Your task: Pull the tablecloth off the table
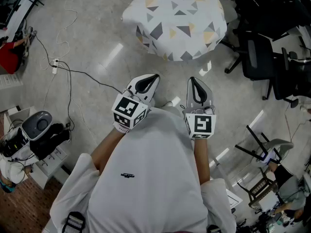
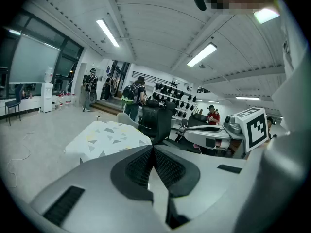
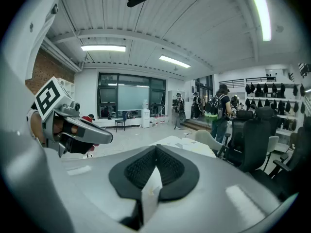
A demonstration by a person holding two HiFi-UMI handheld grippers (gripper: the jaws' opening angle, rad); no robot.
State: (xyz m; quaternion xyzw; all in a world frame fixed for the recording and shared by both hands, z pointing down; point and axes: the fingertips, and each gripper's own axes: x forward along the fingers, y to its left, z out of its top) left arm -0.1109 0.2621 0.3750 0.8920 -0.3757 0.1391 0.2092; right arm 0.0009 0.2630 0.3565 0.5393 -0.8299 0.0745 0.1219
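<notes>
A table draped in a white tablecloth (image 1: 175, 21) with grey and yellow triangles stands at the top centre of the head view. The cloth hangs down over every side that shows. Both grippers hover over the floor in front of the person's torso, well short of the table. My left gripper (image 1: 150, 80) is shut with nothing between its jaws. My right gripper (image 1: 194, 83) is beside it, also shut and empty. The tablecloth (image 2: 107, 137) lies ahead and left of the closed left gripper (image 2: 153, 149). In the right gripper view the tablecloth (image 3: 182, 144) peeks over the shut right gripper (image 3: 155, 152).
Black office chairs (image 1: 257, 57) crowd the right side beside the table, one chair (image 2: 155, 123) directly behind it. A cable (image 1: 68, 72) runs across the floor at left, with equipment (image 1: 36, 130) near the lower left. Several people (image 2: 131, 96) stand far back in the room.
</notes>
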